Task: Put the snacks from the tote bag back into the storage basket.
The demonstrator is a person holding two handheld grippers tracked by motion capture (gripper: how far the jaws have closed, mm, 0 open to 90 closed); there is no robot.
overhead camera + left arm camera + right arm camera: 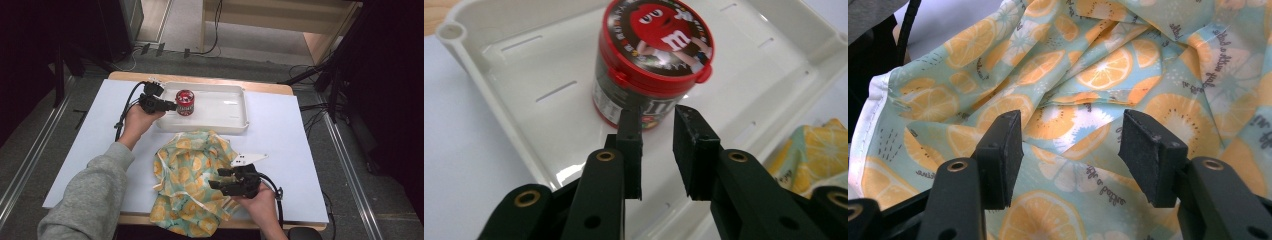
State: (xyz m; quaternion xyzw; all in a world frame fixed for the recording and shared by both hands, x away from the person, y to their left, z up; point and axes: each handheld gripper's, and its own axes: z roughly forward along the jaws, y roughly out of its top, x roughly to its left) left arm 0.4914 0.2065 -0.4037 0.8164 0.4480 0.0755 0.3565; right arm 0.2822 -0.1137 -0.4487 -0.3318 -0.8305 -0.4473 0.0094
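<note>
Item: red-lidded candy jar [651, 65], upright at the left end of the white tray [235, 107]; left gripper [658, 122] just behind it, jaws slightly parted, gripping nothing; right gripper [1070, 132] wide apart over the orange-print cloth bag [1098, 70], empty. Risk: withdrawing carelessly, a jaw could clip and topple the jar.

You see a glossy plastic candy tub [651, 60] in a shiny white plastic tray [514, 100]; nearby — soft printed cloth [1088, 75], matt.
</note>
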